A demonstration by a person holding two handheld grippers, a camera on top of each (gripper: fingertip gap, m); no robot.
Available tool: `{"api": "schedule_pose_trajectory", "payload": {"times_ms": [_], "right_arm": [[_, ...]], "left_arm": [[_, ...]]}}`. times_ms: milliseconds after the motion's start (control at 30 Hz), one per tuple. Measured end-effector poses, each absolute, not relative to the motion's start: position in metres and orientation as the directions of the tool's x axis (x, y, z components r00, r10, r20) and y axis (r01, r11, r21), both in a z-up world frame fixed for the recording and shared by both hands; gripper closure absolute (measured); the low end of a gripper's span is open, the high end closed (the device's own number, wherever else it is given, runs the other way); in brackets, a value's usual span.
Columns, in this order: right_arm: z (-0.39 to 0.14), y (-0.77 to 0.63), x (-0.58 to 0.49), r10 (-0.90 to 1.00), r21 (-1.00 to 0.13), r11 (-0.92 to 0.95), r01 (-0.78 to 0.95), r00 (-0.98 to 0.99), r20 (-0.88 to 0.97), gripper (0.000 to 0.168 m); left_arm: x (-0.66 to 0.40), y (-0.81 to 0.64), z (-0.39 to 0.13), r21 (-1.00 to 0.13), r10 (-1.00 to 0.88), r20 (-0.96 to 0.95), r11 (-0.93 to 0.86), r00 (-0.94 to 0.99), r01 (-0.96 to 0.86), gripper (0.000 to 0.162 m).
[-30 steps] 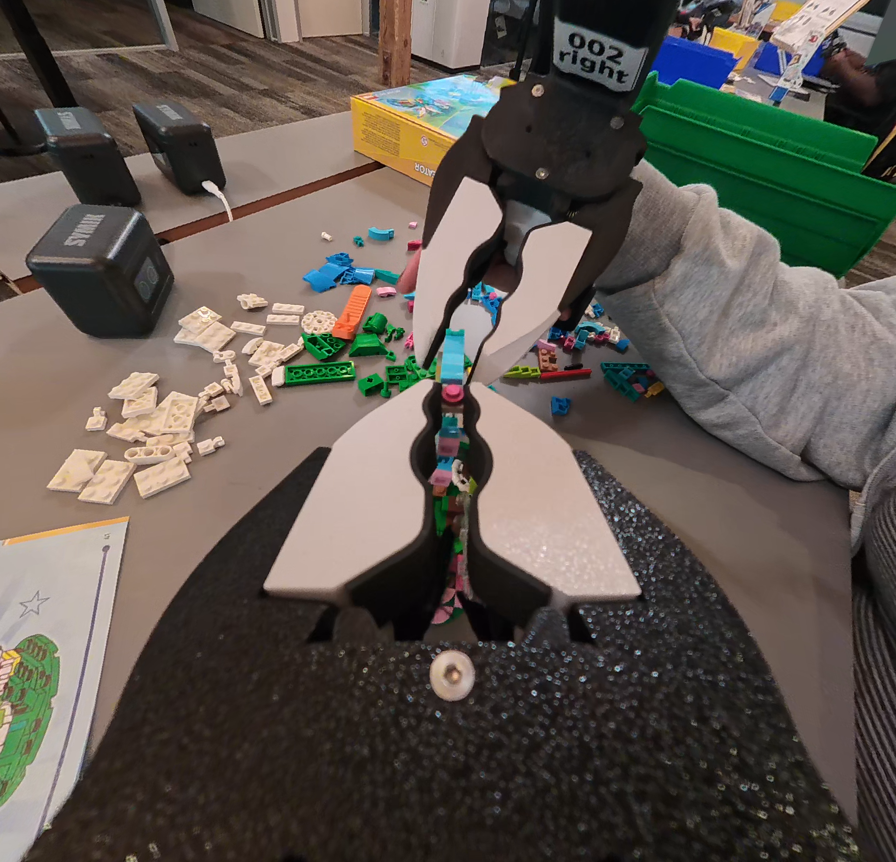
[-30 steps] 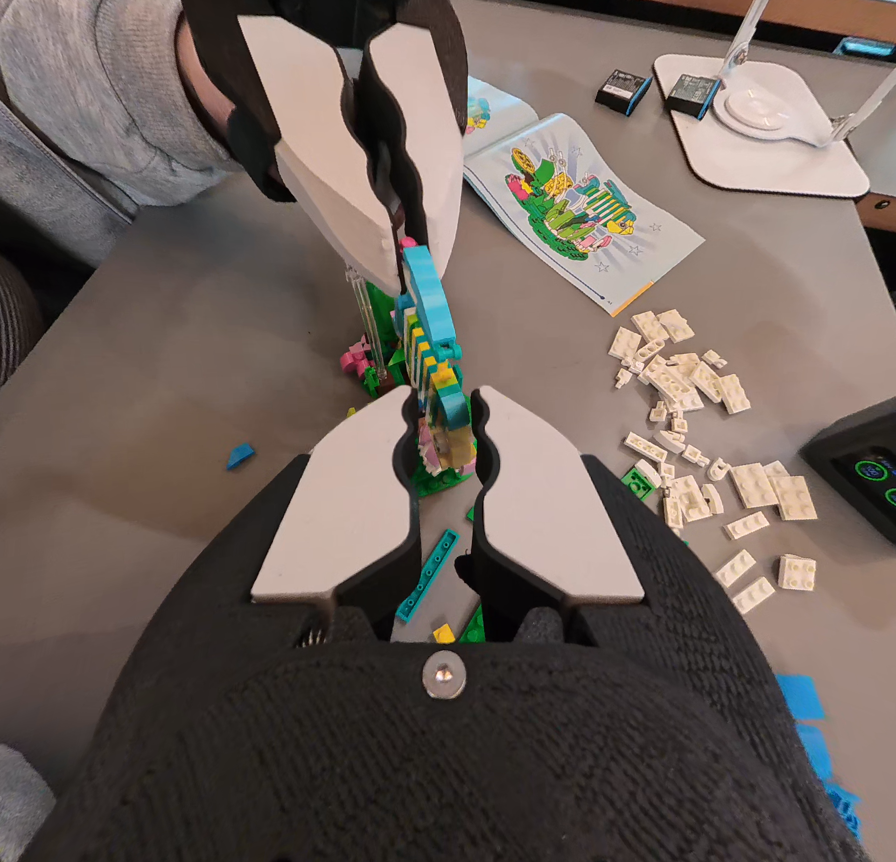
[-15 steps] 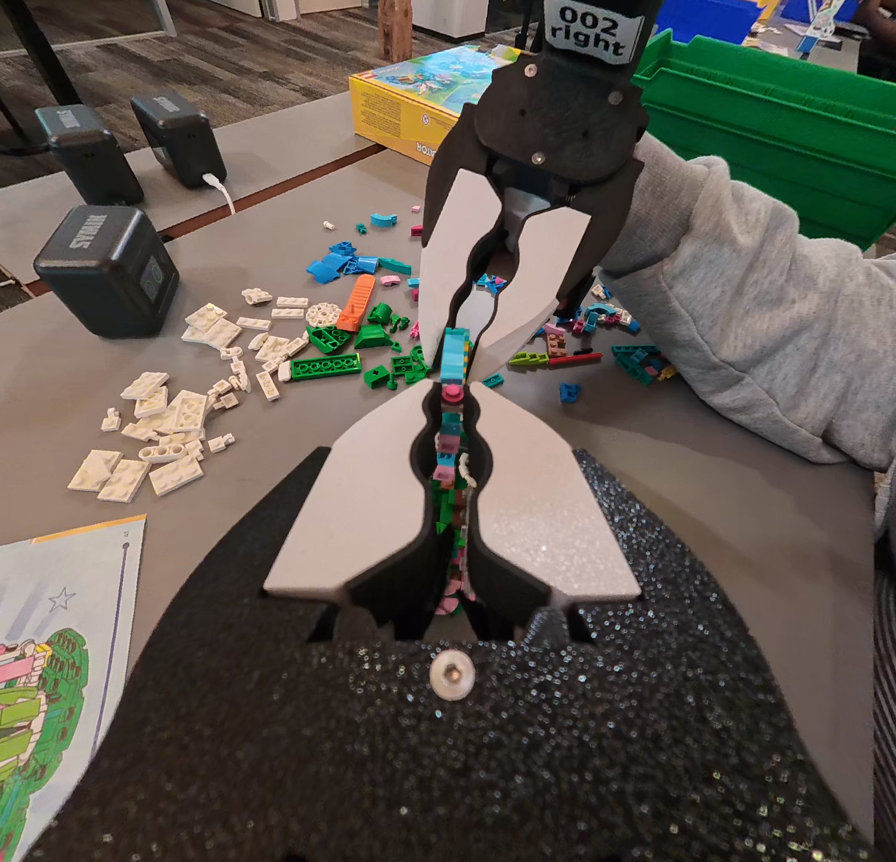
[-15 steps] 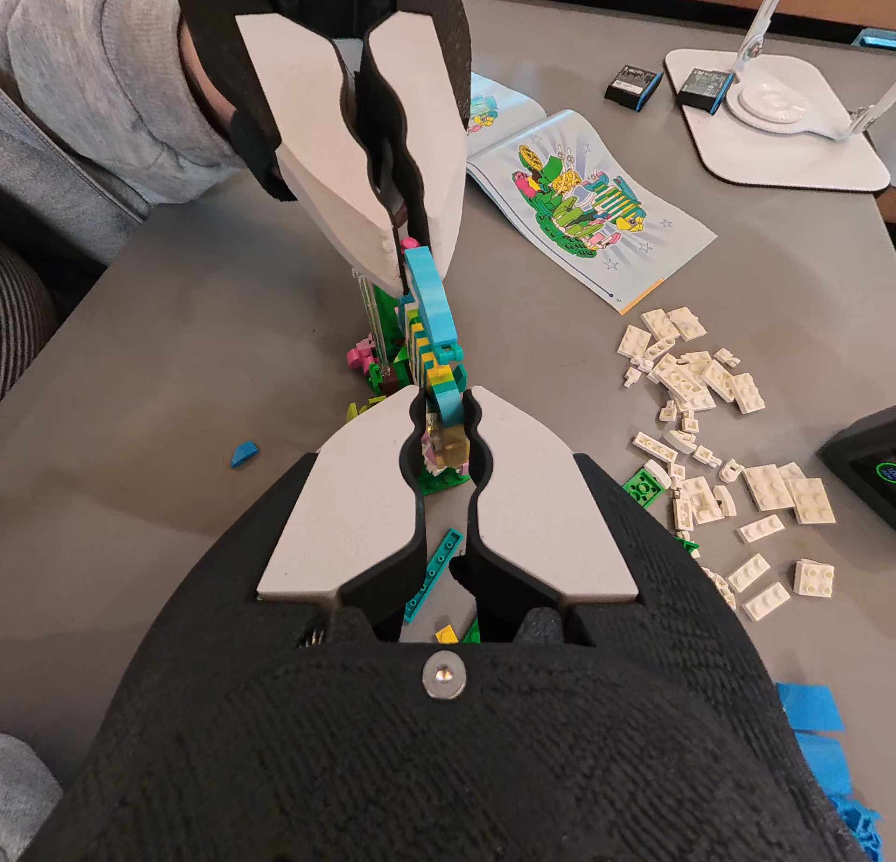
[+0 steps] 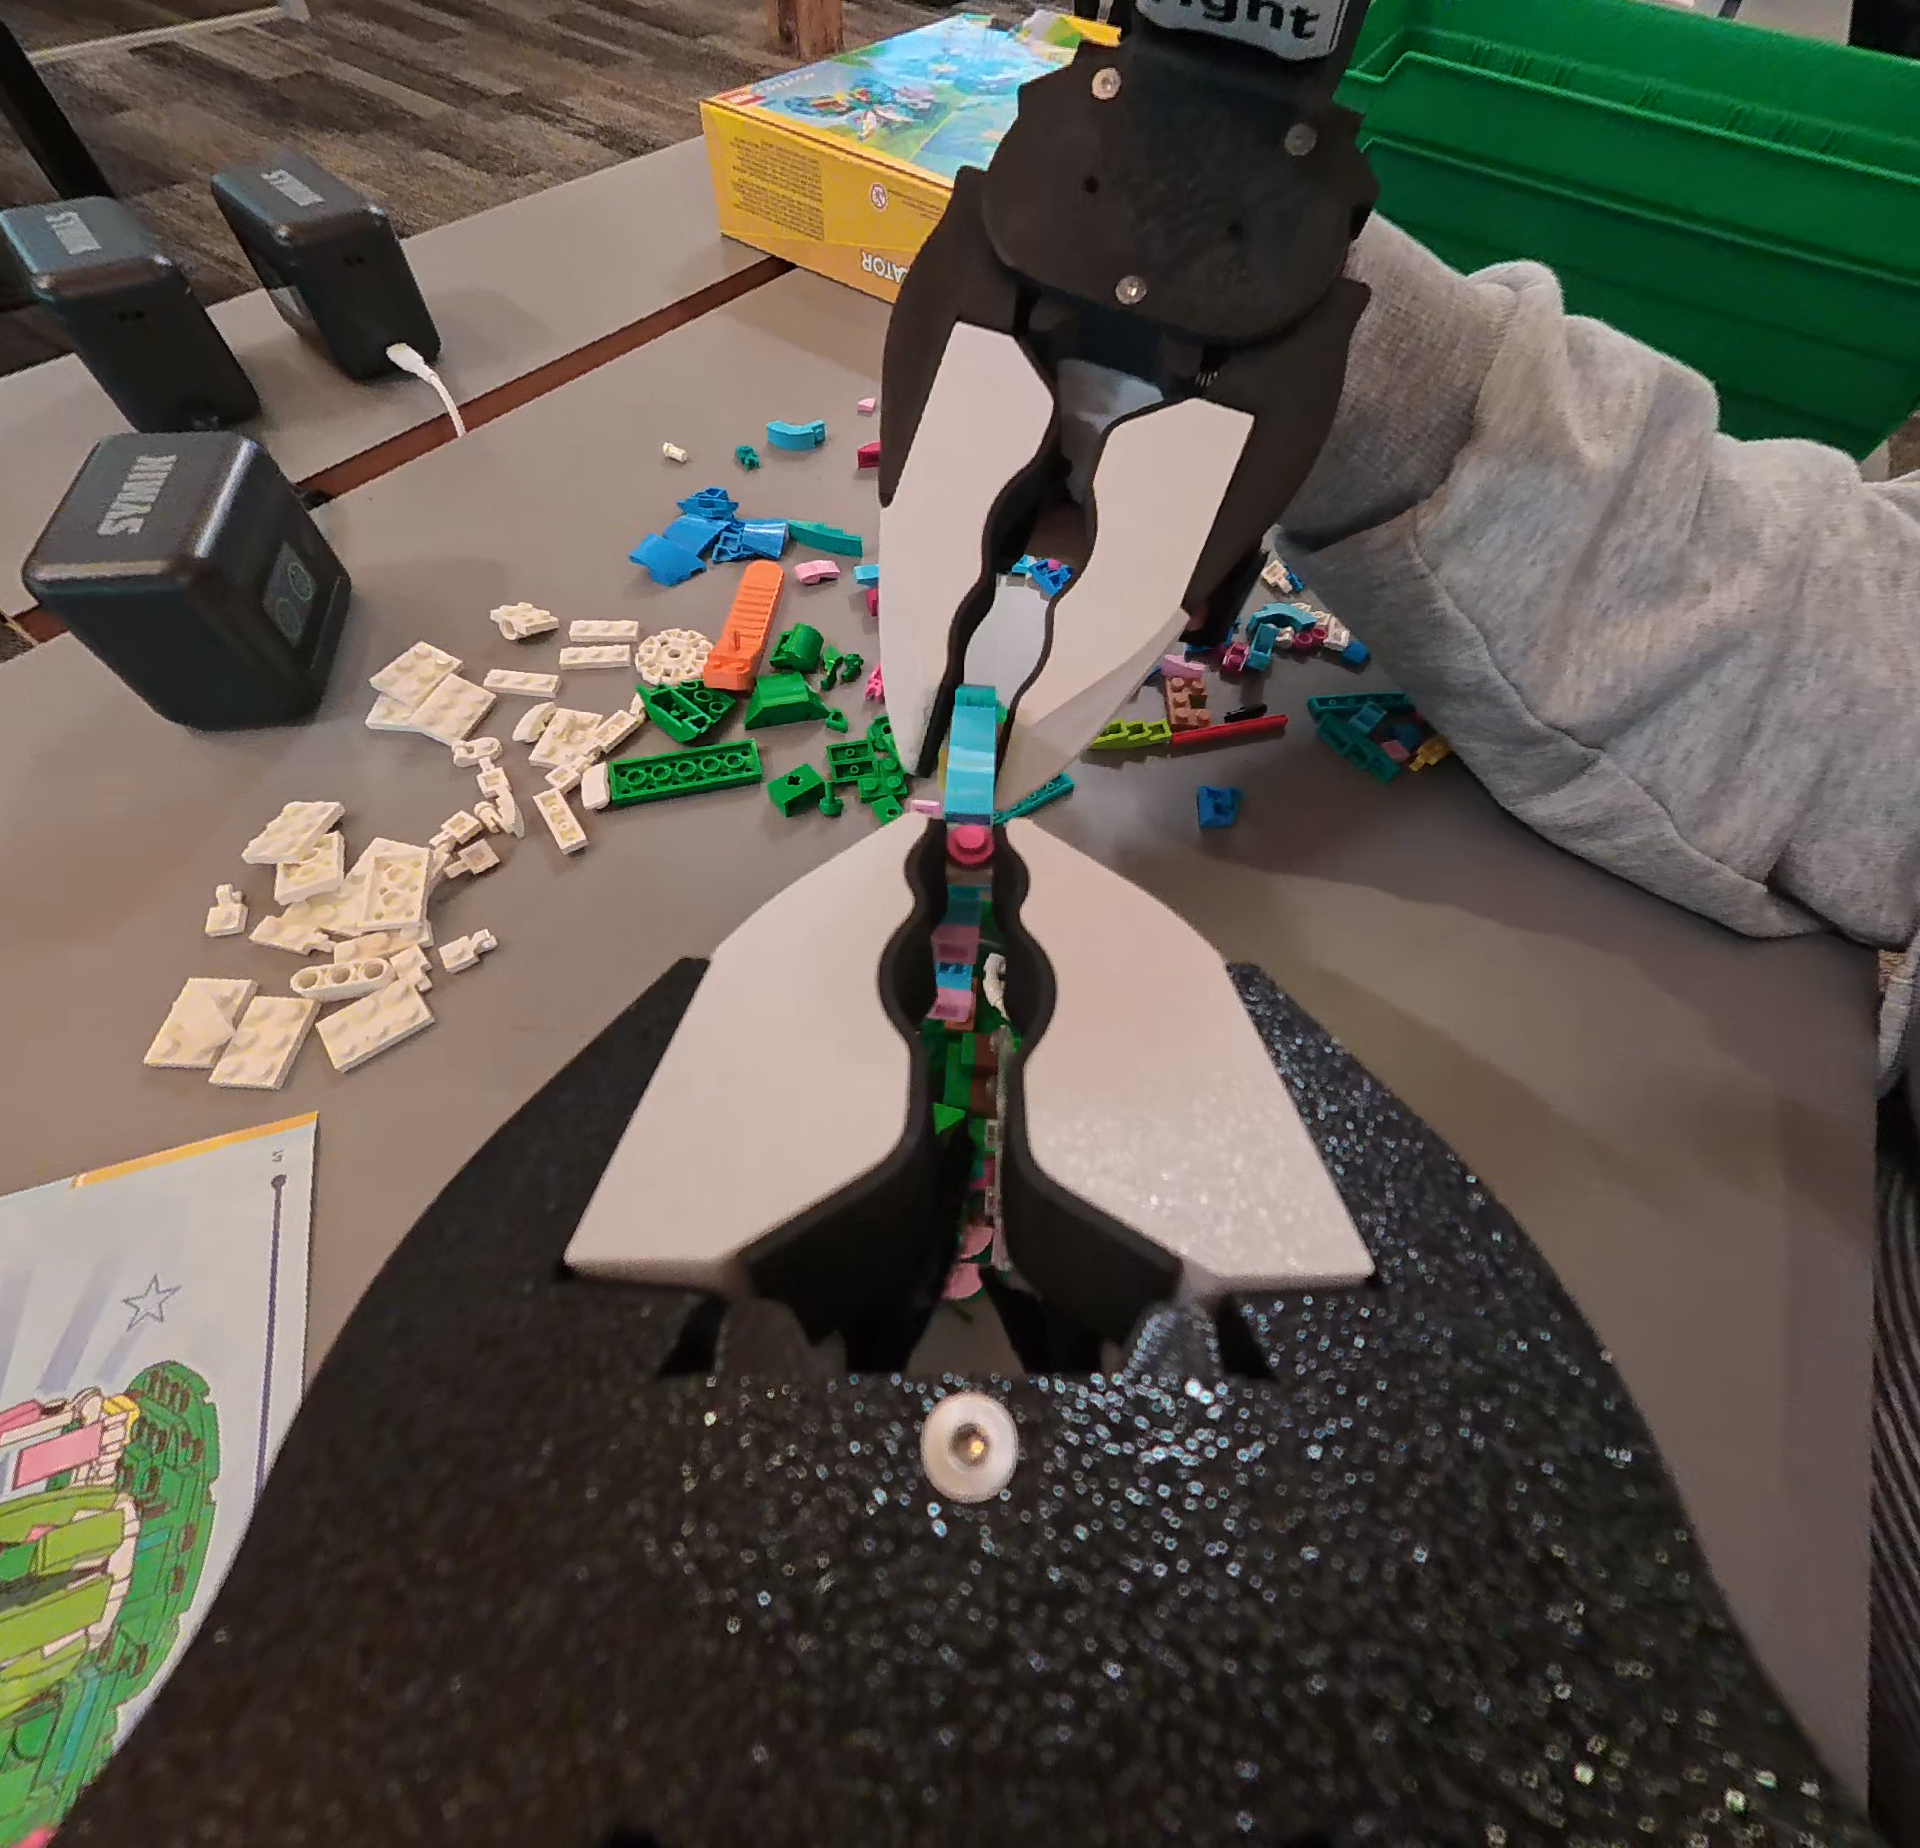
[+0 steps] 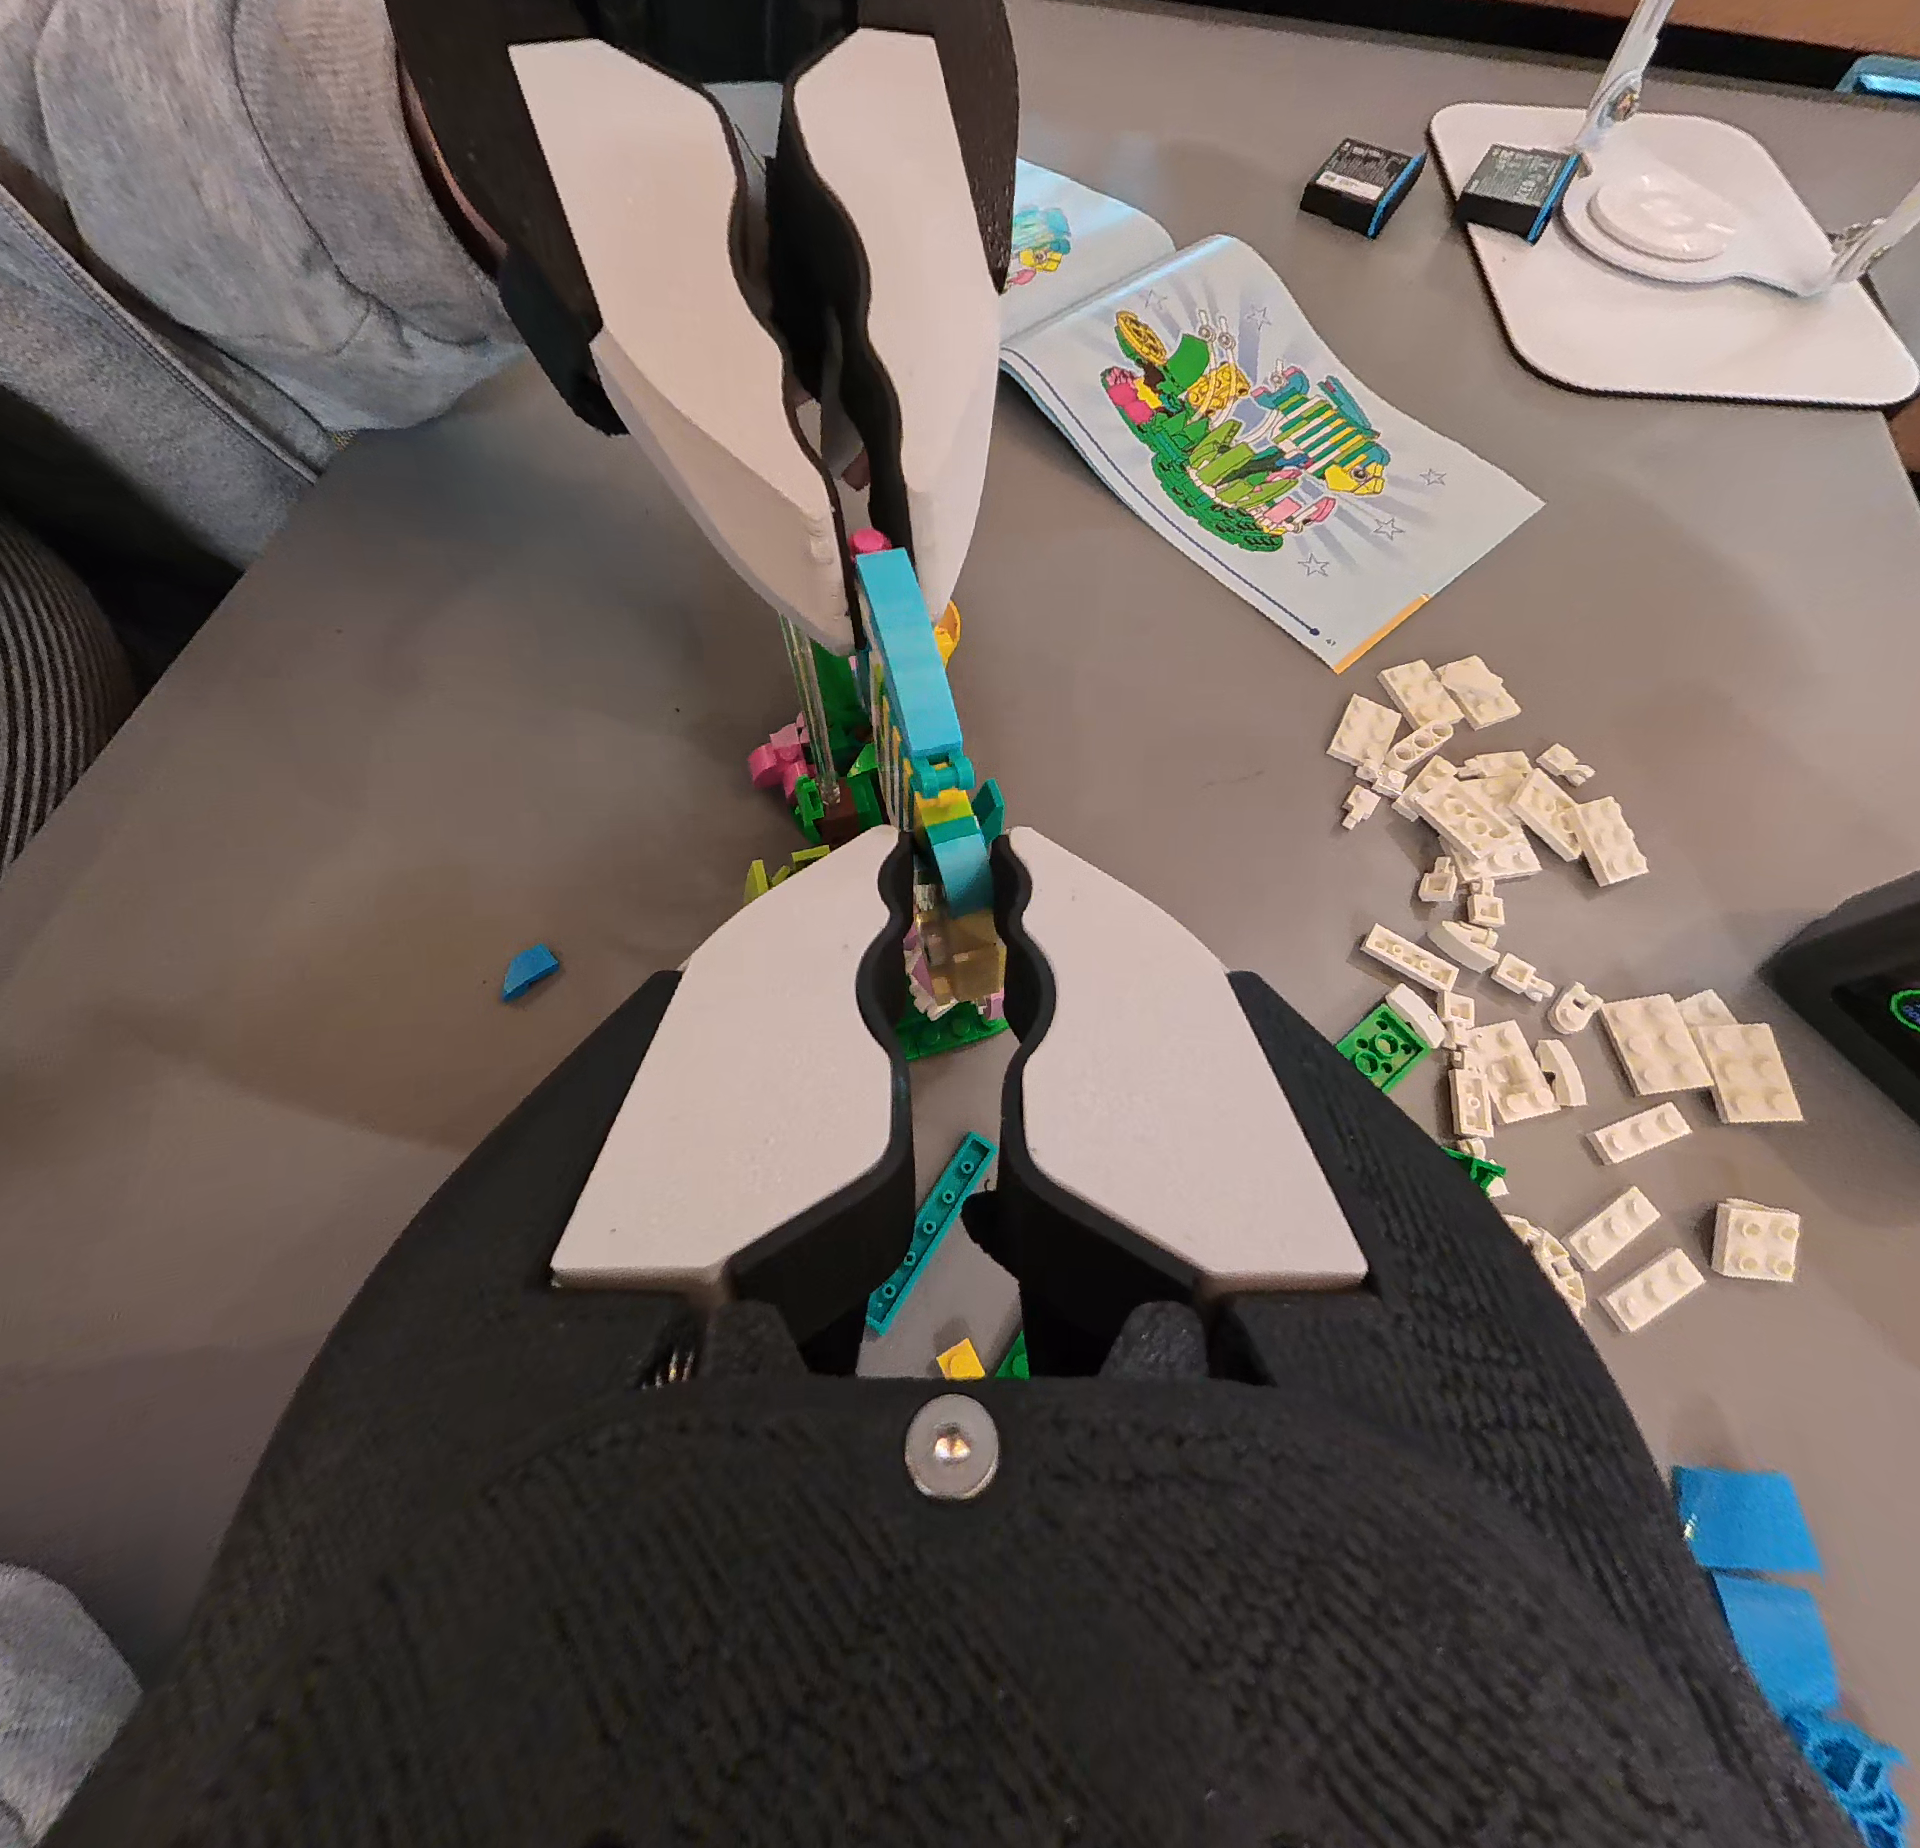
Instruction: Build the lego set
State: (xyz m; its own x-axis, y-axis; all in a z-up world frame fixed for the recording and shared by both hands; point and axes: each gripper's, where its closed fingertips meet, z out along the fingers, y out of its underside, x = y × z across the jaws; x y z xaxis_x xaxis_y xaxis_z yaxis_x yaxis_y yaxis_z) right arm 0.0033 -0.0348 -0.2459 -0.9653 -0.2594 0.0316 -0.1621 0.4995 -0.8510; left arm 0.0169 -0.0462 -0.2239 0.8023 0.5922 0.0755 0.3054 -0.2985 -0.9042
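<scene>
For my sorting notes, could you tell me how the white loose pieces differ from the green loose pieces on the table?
The white pieces are many, mostly flat plates, spread in a wide scatter toward the black boxes. The green pieces are fewer, include one long studded plate and chunkier slopes, and sit beside the orange tool. Both groups lie loose on the grey table.

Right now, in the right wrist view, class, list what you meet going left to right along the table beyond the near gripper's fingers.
Small blue brick → partly built lego model, held between both grippers → open instruction booklet → pile of white pieces → white lamp base.
</scene>
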Motion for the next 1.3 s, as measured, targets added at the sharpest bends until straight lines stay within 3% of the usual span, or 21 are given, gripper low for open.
{"api": "schedule_pose_trajectory", "payload": {"times_ms": [200,600,800,1100,1233,1300], "right_arm": [[-0.234,-0.038,0.006,-0.269,-0.887,0.441,-0.141,-0.963,0.02,0.143],[-0.221,-0.04,0.007,-0.27,-0.922,0.359,-0.148,-0.962,0.049,0.159],[-0.222,-0.038,0.004,-0.263,-0.921,0.362,-0.142,-0.964,0.045,0.154],[-0.223,-0.036,0.006,-0.284,-0.928,0.347,-0.135,-0.958,0.034,0.161],[-0.223,-0.035,0.005,-0.281,-0.927,0.347,-0.14,-0.959,0.04,0.161],[-0.223,-0.036,0.006,-0.281,-0.927,0.347,-0.143,-0.959,0.042,0.161]], "left_arm": [[0.018,-0.046,-0.226,-0.898,0.584,0.086,-0.305,0.807,0.317,0.155],[0.017,-0.048,-0.227,-0.891,0.583,0.082,-0.32,0.808,0.322,0.154],[0.018,-0.047,-0.227,-0.892,0.575,0.092,-0.315,0.813,0.324,0.154],[0.018,-0.047,-0.227,-0.898,0.582,0.085,-0.307,0.809,0.315,0.155],[0.018,-0.04,-0.226,-0.899,0.569,0.072,-0.319,0.819,0.3,0.136],[0.017,-0.036,-0.226,-0.901,0.564,0.057,-0.327,0.824,0.286,0.135]]}}
